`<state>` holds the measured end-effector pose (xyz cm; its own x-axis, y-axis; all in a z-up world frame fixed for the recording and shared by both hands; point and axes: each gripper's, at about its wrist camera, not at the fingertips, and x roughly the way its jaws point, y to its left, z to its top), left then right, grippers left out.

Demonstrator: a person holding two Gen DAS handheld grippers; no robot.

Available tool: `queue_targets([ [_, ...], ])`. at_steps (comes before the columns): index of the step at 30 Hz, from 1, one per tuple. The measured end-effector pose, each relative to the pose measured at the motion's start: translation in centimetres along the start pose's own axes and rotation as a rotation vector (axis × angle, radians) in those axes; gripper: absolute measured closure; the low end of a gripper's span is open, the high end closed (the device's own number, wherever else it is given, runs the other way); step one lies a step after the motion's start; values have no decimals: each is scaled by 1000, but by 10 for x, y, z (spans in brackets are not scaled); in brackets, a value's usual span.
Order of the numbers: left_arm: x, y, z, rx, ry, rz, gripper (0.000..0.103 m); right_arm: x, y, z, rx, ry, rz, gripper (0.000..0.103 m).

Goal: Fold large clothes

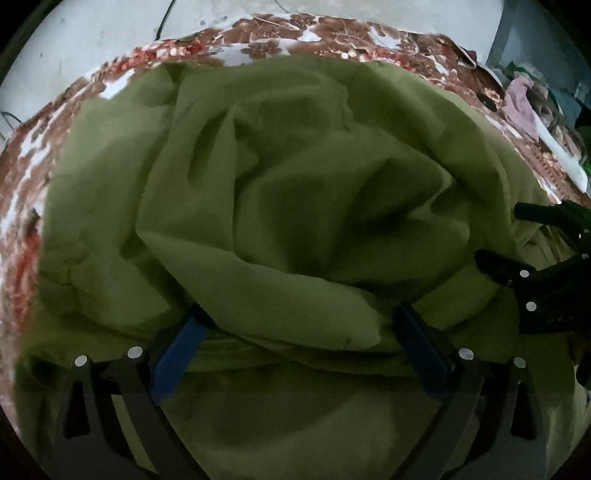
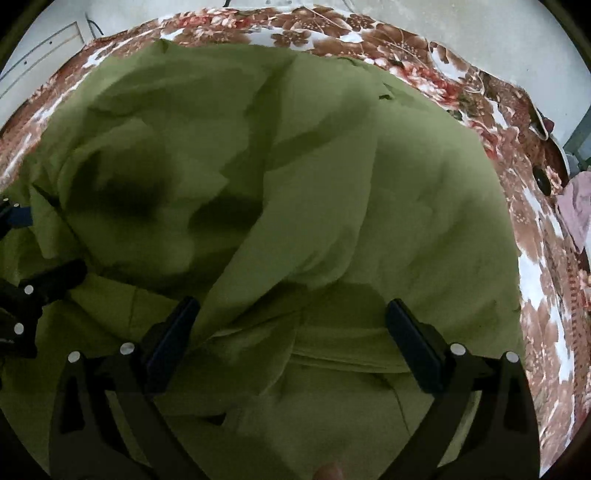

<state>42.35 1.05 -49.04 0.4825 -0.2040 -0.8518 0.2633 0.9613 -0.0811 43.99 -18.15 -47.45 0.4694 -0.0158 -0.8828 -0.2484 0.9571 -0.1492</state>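
Note:
A large olive-green garment lies crumpled in thick folds over a floral bedspread. My left gripper stands open low over its near side, and a fold of the cloth bulges between the blue pads. In the right wrist view the same garment fills the frame. My right gripper is open too, its dark fingers straddling a layered edge of the fabric. Each gripper shows in the other's view: the right gripper at the right edge, the left gripper at the left edge.
The brown, red and white floral bedspread rings the garment on the far and right sides. A pile of pinkish clothes sits beyond the bed's right edge. A pale wall with a cable stands behind the bed.

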Motion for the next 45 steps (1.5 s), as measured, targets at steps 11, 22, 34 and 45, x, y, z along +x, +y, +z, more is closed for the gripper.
queue_targets([
  [11,-95,-2,-10,-55,-62,-42,6,-89,-16,-29,64,5,-5,5],
  [22,-174,8,-142,-151,10,101,6,-154,-55,-158,198,48,-36,5],
  [34,-309,47,-272,-250,135,344,6,-232,-105,-270,238,161,-30,7],
  [45,-269,80,-316,-394,252,130,6,-210,-135,-323,450,332,114,7],
])
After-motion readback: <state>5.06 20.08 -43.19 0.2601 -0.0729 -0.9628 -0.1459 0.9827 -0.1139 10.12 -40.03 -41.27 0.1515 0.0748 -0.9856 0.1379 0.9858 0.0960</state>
